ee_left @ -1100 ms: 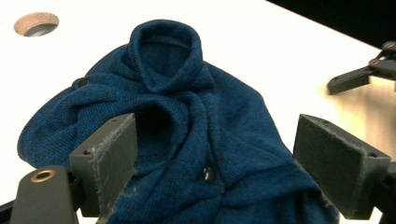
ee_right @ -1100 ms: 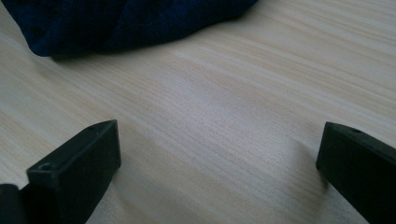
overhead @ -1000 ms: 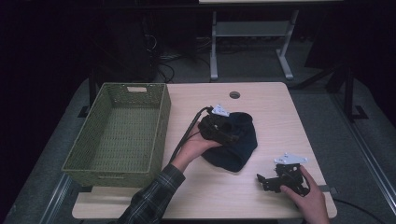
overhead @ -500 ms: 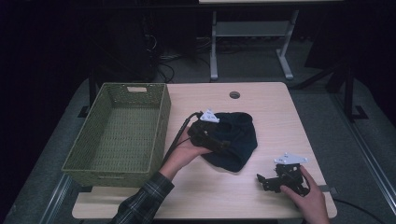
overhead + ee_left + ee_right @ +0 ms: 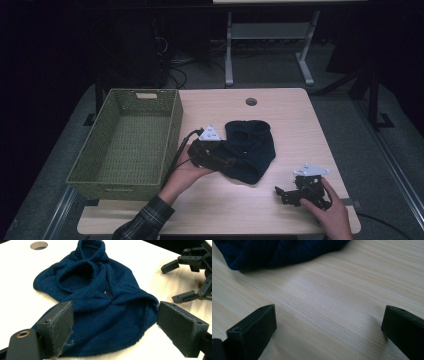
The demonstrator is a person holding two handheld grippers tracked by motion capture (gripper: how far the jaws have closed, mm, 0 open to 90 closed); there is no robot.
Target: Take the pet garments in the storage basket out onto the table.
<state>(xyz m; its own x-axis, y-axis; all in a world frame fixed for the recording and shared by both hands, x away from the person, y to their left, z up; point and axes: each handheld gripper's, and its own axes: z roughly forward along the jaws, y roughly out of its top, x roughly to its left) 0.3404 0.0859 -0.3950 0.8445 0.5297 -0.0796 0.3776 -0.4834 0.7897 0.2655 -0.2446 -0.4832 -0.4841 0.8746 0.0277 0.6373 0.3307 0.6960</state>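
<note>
Wooden table (image 5: 300,115), blue garment (image 5: 100,302) between left hand-held gripper's (image 5: 115,332) jaws.

Light wood table (image 5: 280,107) with rounded corners; round cable hole (image 5: 251,101) near far edge, close to centre. Green woven basket (image 5: 171,131), rectangular, along left edge of table, reaching from near the far left corner to near the front left corner; handle slot (image 5: 145,95) in its far wall. Grey floor (image 5: 350,115) around table. White desk frame (image 5: 267,35) with two legs beyond far edge. Tangled cables (image 5: 182,60) on floor behind far left corner. Dark background.
</note>
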